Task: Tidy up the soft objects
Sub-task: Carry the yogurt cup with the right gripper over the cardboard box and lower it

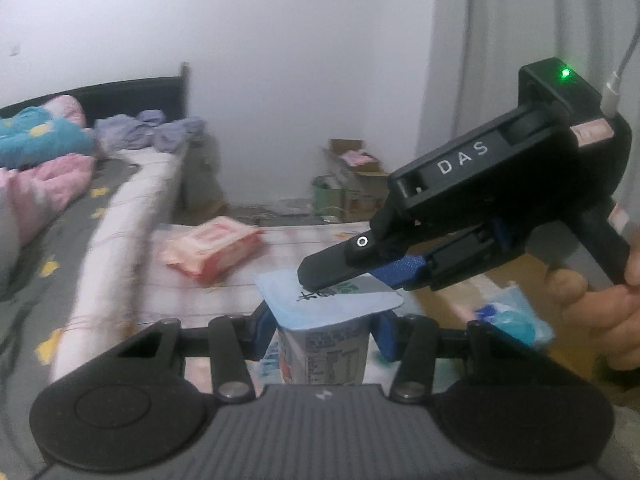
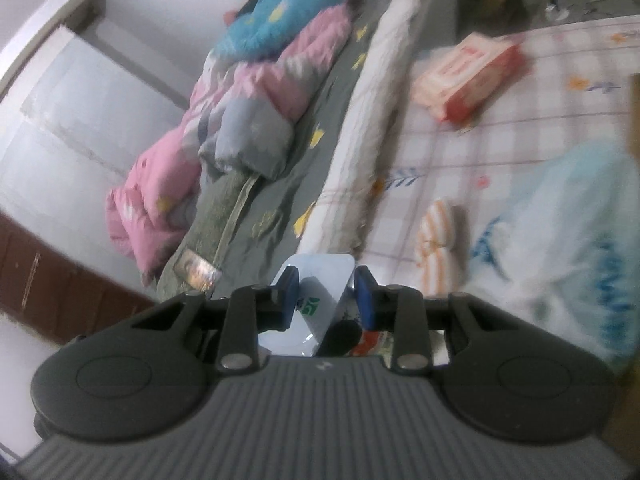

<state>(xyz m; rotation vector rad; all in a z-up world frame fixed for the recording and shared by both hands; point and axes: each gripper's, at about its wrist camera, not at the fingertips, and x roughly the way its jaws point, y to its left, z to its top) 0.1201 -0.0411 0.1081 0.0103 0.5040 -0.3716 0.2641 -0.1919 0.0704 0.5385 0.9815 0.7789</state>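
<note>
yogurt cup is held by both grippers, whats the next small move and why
Probably keep the left gripper steady on the yogurt cup and draw the right gripper gently back. Its fingers pinch the foil lid, whose edge already folds up between the pads in the right wrist view, so a slow peel avoids squeezing the soft cup.

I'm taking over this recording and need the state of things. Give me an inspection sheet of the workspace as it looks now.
Surface: checked sheet spread beside a bed.
Job's things: yogurt cup held upright in the left gripper; the right gripper pinches its foil lid. Red-and-white soft pack, striped cloth roll and pale blue bag lie on the sheet.
Clutter: pink and blue bedding on the bed.
Grippers: both closed on the cup, body and lid.
Cables: white cable plugged into the right gripper.
Surroundings: white wall, cardboard boxes on the floor.
</note>
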